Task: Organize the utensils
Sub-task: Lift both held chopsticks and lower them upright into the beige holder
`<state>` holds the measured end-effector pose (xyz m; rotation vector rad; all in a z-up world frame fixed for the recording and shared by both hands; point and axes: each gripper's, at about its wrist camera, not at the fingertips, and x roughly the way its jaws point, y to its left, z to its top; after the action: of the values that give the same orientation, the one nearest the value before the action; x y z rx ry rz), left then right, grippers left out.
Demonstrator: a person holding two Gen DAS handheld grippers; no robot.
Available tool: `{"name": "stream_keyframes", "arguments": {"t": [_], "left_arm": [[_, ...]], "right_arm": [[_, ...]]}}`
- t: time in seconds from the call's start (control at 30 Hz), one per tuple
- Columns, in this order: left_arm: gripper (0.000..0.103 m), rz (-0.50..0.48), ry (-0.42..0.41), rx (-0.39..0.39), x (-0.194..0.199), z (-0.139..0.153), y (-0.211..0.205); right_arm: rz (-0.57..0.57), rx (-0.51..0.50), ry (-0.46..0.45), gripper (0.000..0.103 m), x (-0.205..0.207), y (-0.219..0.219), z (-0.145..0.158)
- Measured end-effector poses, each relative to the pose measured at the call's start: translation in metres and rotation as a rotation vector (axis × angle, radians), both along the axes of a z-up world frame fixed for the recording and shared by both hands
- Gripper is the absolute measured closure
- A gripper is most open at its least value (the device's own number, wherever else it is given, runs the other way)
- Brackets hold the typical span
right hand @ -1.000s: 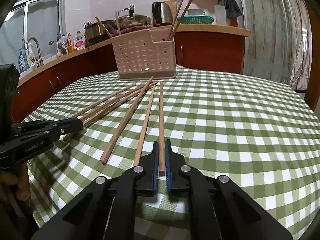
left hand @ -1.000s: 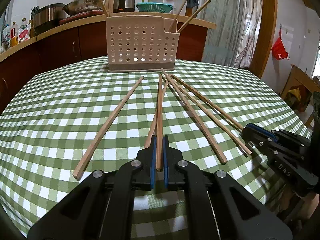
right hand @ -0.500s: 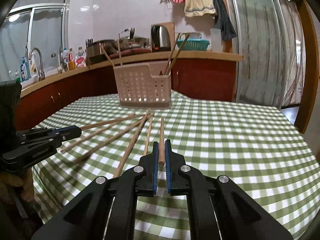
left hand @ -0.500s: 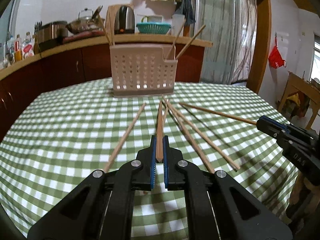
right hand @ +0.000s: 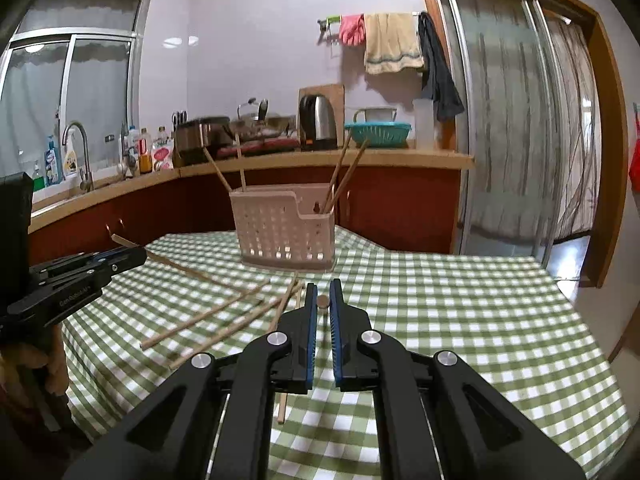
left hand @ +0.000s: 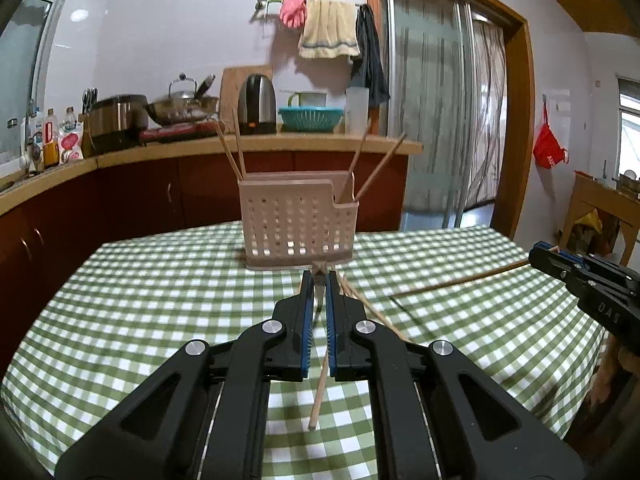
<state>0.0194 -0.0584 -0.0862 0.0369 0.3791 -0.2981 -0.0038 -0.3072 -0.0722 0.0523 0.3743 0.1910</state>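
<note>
While the black left gripper (left hand: pixel 319 280) clamps one wooden chopstick (right hand: pixel 176 265), the black right gripper (right hand: pixel 323 292) pinches another long wooden chopstick (left hand: pixel 456 280) — both lifted over the green-checked table (left hand: pixel 160 300). The beige perforated plastic utensil holder (left hand: pixel 296 224) stands at the table's far edge — loose chopsticks (right hand: pixel 208 316) lie before it.

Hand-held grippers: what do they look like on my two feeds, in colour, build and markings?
Both match. The left hand-held gripper and right hand-held gripper have matte black angular plastic linkages with cut-out windows, round silver pivot bolts, and two narrow fingers lined with ribbed blue pads. Pale lettering is printed on the side of each; it is too small to read. No cables show.
</note>
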Motion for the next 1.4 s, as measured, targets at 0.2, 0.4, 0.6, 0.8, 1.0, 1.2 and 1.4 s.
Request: {"name": "stream_keyframes", "arguments": {"t": [0.2, 0.4, 0.6, 0.8, 1.0, 1.2, 1.4], "left_arm": [[0.097, 0.007, -0.016, -0.042, 0.002, 0.019, 0.010], [0.097, 0.020, -0.013, -0.056, 0.018, 0.032, 0.019], [0.097, 0.028, -0.006, -0.055, 0.039, 0.038, 0.023], [0.096, 0.027, -0.015, -0.041, 0.053, 0.041, 0.021], [0.096, 0.019, -0.016, -0.047, 0.066, 0.044, 0.021], [0.096, 0.008, -0.046, -0.061, 0.073, 0.059, 0.026], [0.096, -0.012, -0.071, -0.107, 0.085, 0.083, 0.032]], "right_arm": [[-0.012, 0.021, -0.020, 0.096, 0.003, -0.009, 0.019], [-0.001, 0.044, 0.011, 0.096, 0.023, -0.015, 0.028], [0.006, 0.040, 0.000, 0.096, 0.045, -0.013, 0.035], [0.016, 0.041, -0.028, 0.096, 0.064, -0.007, 0.038], [0.023, 0.040, -0.042, 0.096, 0.077, -0.001, 0.041], [0.037, 0.059, -0.044, 0.096, 0.087, -0.003, 0.050], [0.066, 0.073, -0.089, 0.096, 0.096, 0.000, 0.071]]}}
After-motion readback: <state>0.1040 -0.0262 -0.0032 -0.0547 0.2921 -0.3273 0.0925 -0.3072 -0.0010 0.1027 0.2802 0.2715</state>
